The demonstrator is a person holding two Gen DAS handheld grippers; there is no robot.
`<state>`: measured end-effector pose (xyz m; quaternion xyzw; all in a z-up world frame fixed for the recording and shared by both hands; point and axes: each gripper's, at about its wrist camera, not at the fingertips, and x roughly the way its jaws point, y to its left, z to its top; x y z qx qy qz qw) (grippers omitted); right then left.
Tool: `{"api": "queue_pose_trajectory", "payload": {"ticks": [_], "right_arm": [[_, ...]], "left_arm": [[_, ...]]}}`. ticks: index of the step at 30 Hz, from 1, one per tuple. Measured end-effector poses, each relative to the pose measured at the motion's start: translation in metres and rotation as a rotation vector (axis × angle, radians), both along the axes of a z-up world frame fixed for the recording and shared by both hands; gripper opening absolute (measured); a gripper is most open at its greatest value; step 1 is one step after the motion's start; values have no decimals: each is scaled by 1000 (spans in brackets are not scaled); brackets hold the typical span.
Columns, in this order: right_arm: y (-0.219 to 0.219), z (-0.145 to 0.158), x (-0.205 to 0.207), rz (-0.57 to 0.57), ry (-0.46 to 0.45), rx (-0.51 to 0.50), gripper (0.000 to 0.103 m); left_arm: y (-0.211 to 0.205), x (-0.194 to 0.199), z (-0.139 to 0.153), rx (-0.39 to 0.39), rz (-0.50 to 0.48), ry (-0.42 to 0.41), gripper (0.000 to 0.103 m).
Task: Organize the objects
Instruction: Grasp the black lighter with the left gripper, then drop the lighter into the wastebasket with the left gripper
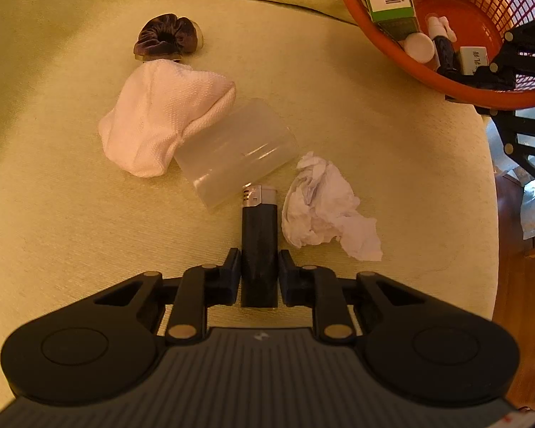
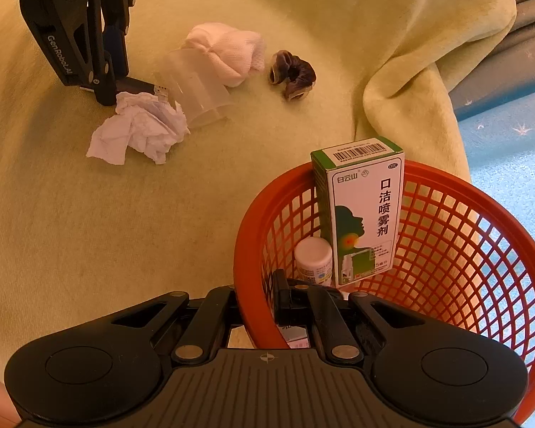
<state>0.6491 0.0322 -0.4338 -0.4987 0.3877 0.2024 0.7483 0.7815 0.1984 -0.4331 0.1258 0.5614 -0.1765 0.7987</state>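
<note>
Glossy plastic lighter [image 1: 259, 249] — metal cap, crumpled paper tissue [image 1: 324, 207], matt cloth cover [image 1: 53, 142]

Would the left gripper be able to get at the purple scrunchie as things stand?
Probably not right away: the left gripper has its fingers around the black lighter, and the clear plastic cup and white sock lie between it and the scrunchie. It would need to go over them.
</note>
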Motion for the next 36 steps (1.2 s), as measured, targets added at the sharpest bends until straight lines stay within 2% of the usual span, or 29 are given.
{"api": "queue_pose_trajectory", "payload": {"ticks": [15, 22, 36], "right_arm": [[1, 0, 2, -5, 6, 2, 1], [1, 1, 2, -9, 8, 5, 1], [0, 3, 4, -11, 12, 7, 1]], "left_arm": [[28, -5, 40, -10, 23, -3, 17], [24, -3, 62, -14, -1, -22, 17], [6, 10, 85, -30, -55, -47, 17]]}}
